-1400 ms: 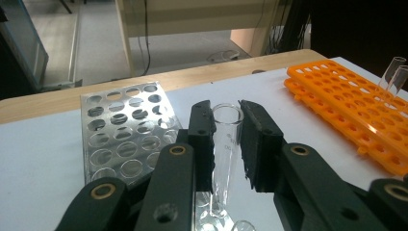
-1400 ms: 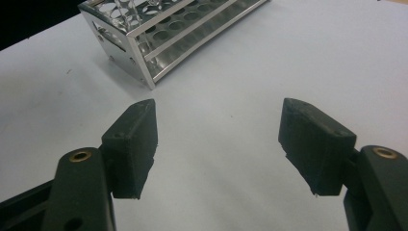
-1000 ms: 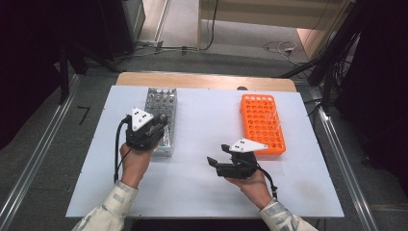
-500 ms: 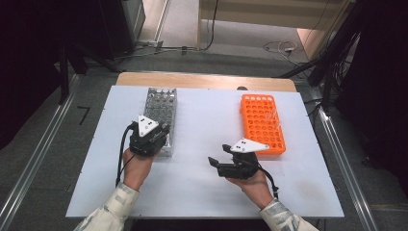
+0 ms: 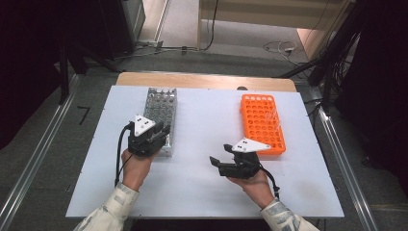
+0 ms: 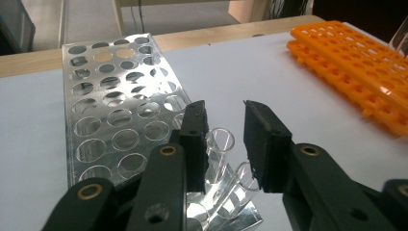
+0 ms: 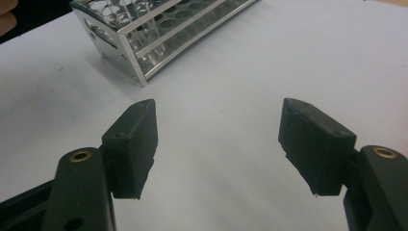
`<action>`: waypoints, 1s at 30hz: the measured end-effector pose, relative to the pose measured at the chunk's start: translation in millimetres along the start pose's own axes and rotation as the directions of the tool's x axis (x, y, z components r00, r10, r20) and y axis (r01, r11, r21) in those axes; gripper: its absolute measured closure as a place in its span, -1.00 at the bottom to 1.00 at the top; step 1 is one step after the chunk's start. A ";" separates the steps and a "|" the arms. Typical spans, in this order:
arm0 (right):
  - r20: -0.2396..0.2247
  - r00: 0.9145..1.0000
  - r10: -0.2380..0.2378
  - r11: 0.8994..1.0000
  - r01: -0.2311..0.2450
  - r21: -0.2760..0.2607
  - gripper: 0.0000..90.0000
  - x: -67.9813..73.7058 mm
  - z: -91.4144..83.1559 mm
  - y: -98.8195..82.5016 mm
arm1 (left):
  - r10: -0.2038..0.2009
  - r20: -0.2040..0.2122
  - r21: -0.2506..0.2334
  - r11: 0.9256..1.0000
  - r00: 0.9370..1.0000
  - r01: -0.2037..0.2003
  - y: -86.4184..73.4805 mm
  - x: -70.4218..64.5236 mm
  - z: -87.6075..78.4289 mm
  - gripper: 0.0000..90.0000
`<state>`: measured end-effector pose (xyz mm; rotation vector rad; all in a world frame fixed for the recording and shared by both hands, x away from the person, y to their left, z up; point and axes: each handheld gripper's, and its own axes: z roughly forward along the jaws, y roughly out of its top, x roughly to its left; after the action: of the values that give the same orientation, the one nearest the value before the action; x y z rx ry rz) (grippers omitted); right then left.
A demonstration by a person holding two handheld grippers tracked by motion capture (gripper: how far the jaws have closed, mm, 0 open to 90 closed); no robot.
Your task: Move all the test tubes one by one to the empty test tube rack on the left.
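**Left gripper letting go of tube at metal rack**

Left gripper [image 5: 159,136] is sitting at the near end of the metal rack [image 5: 161,103]. Its jaws have just been opening; a clear test tube [image 6: 219,144] is standing between them in a near hole of the rack, close to the left jaw, with a gap on the other side, so the pads are not pinching it. Right gripper [image 5: 217,162] is hovering over the bare white table [image 5: 207,120], jaws spread wide with nothing between them, pointing toward the rack's near corner. Orange rack [image 5: 262,122] is lying well apart at the right side, just beyond the right hand [image 5: 252,180]; a clear tube is standing in it.
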<state>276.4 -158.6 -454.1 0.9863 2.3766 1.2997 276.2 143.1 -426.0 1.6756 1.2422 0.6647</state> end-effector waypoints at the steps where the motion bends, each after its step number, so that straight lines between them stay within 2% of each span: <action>1: 0.005 1.000 0.002 1.000 -0.002 0.000 -0.37 -1.7 -1.4 -0.3 | -0.007 0.005 -0.006 1.000 1.000 0.007 0.3 0.2 -1.0 0.44; 4: 0.040 0.999 0.005 1.000 -0.004 -0.012 -0.36 -9.9 -7.6 -2.1 | -0.019 0.020 -0.029 0.999 1.000 0.020 1.5 0.3 -4.2 0.25; 7: 0.080 0.996 0.026 0.999 -0.023 -0.029 -0.36 -21.9 -16.9 -3.5 | -0.034 0.017 -0.041 0.999 0.999 0.035 2.6 0.3 -5.9 -0.04; 10: 0.124 0.991 0.054 0.998 -0.048 -0.051 -0.35 -36.0 -27.7 -5.4 | -0.051 0.002 -0.038 0.998 0.999 0.051 2.9 1.6 -5.0 -0.36; 12: 0.166 0.984 0.065 0.996 -0.055 -0.064 -0.35 -45.2 -34.4 -7.5 | -0.067 -0.007 -0.035 0.997 0.998 0.066 2.8 4.7 -3.8 -0.54; 16: 0.248 0.963 0.106 0.993 -0.088 -0.083 -0.35 -66.0 -46.3 -12.6 | -0.098 -0.014 -0.035 0.995 0.995 0.097 2.4 12.2 -4.5 -0.57; 20: 0.318 0.935 0.155 0.986 -0.130 -0.100 -0.35 -85.6 -54.6 -17.6 | -0.104 -0.022 -0.039 0.994 0.994 0.103 2.7 15.5 -6.2 -0.57; 26: 0.410 0.892 0.190 0.981 -0.156 -0.116 -0.35 -110.0 -58.5 -22.8 | -0.093 -0.020 -0.031 0.995 0.995 0.093 2.9 14.5 -5.5 -0.56; 30: 0.432 0.876 0.215 0.977 -0.185 -0.111 -0.35 -123.5 -54.8 -25.6 | -0.090 -0.018 -0.031 0.995 0.996 0.090 3.1 13.8 -5.1 -0.57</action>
<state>327.9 -286.2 -455.4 1.3701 1.9145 1.0653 278.1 157.5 -422.3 1.5823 1.3075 0.6433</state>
